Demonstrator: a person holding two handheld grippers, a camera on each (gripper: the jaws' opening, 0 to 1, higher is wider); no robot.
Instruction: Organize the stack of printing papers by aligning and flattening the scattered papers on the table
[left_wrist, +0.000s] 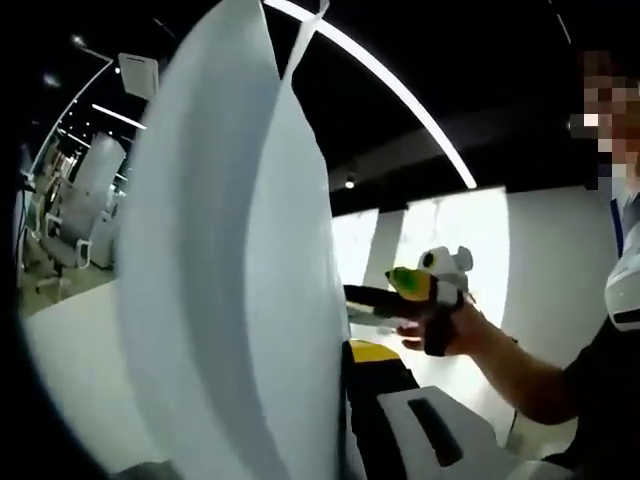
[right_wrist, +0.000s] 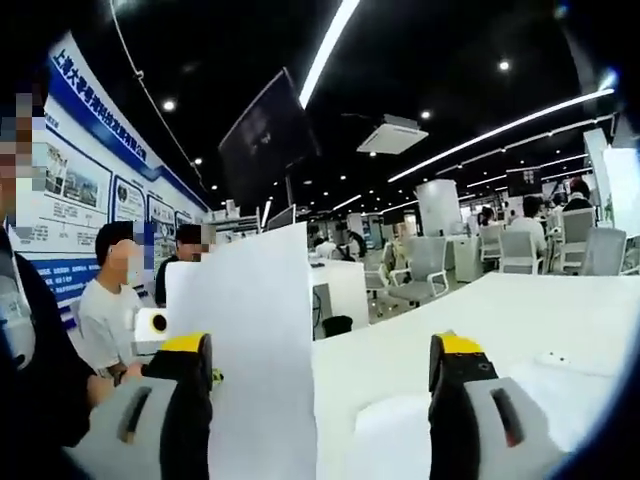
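In my left gripper view, a stack of white papers (left_wrist: 225, 270) stands on edge and bows outward, taking up the left and middle of the picture, with a loose corner sticking up at the top. My left gripper (left_wrist: 345, 430) comes up from the bottom; its yellow-tipped black jaw lies right against the sheets on their right side, and the other jaw is hidden behind the paper — so I cannot tell for sure whether it is clamped on the stack. Further right, a hand (left_wrist: 440, 325) holds my right gripper (left_wrist: 365, 300), whose dark jaws point toward the paper's edge; whether they touch it I cannot tell. Beyond it is a bright white wall (left_wrist: 560, 260).

In my right gripper view, a wall of blue-and-white posters (right_wrist: 90, 190) runs along the left, with two seated people (right_wrist: 110, 305) below it. Just right of them a sheet of the papers (right_wrist: 255, 350) stands upright, its lower left edge beside my left-hand jaw. My right gripper (right_wrist: 320, 395) has its two yellow-capped jaws spread wide, with the white table (right_wrist: 480, 315) showing between them — nothing held between them. More flat paper (right_wrist: 570, 385) lies on the table by the right-hand jaw. Behind are office chairs (right_wrist: 425, 265) and a dark hanging screen (right_wrist: 265, 135).
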